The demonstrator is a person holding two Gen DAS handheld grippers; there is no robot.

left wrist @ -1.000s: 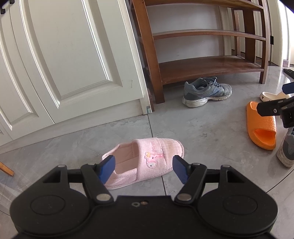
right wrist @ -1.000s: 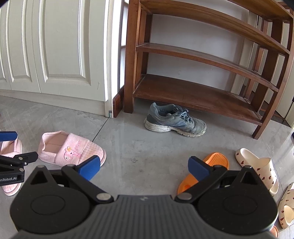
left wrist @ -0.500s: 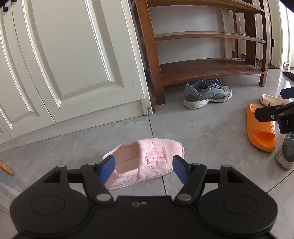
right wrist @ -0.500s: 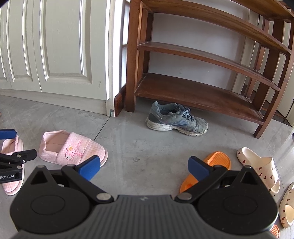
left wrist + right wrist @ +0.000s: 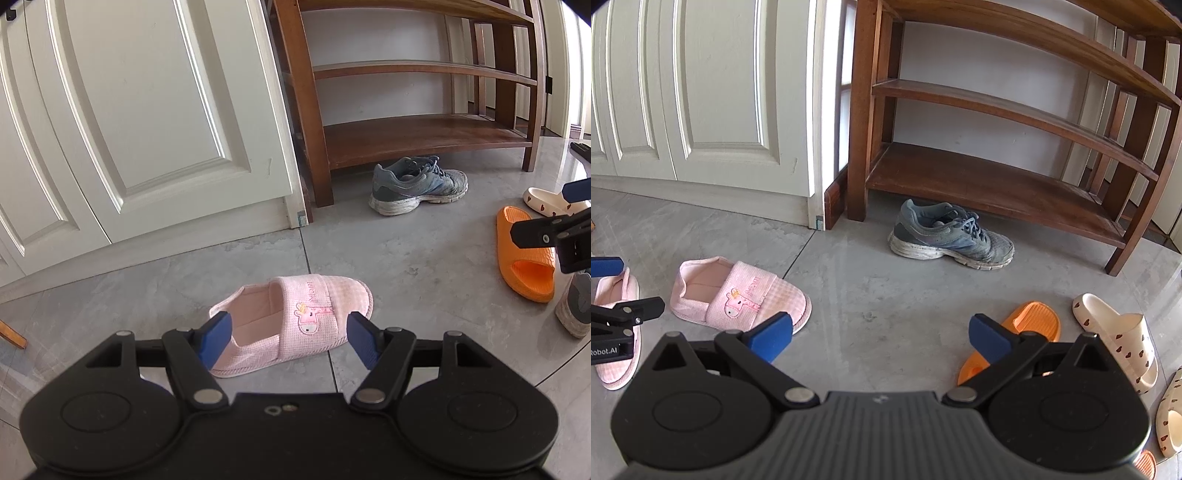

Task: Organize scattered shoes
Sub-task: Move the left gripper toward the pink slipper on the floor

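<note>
A pink slipper lies on the grey floor just beyond my open, empty left gripper. It also shows in the right wrist view, with a second pink slipper at far left. My right gripper is open and empty above bare floor. A grey sneaker lies before the wooden shoe rack. An orange slide lies partly behind the right fingertip. A cream heart-print slide lies to its right.
White panelled doors stand left of the rack. Another cream slide lies at the right edge. A second grey sneaker's toe shows at the right of the left wrist view. The rack's shelves hold nothing.
Both grippers have shifted slightly; the scene slides a little in each view. Both stay open and the shoes have not moved.
</note>
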